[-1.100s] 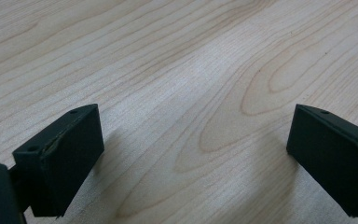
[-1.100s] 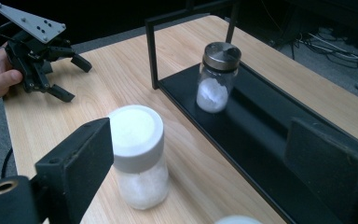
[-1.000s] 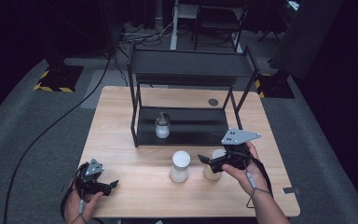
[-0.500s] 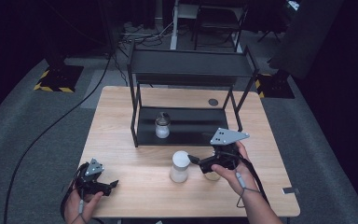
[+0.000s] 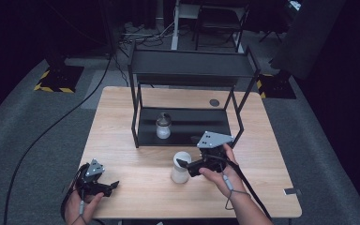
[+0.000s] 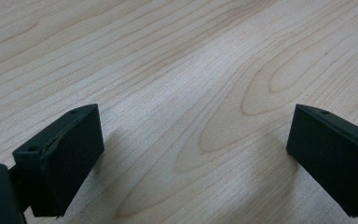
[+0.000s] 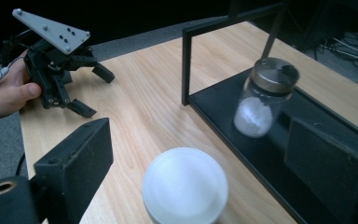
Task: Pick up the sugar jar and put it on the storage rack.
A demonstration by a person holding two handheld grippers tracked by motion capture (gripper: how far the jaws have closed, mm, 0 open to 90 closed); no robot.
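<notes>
White-lidded jar point(image 5: 181, 167): just in front of the black shelf point(image 5: 187, 124).
Right gripper point(image 7: 200, 186): jaws wide, flanking it.
Left gripper point(image 6: 193, 154): jaws wide, empty.

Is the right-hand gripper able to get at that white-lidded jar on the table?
Probably yes: the right gripper is open, the white-lidded jar sits between its jaws, nothing blocking.

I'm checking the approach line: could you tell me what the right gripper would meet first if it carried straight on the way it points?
Most likely the white-lidded jar, standing between the open jaws of the right gripper. Depth is hard to judge, so contact isn't certain yet.
</notes>
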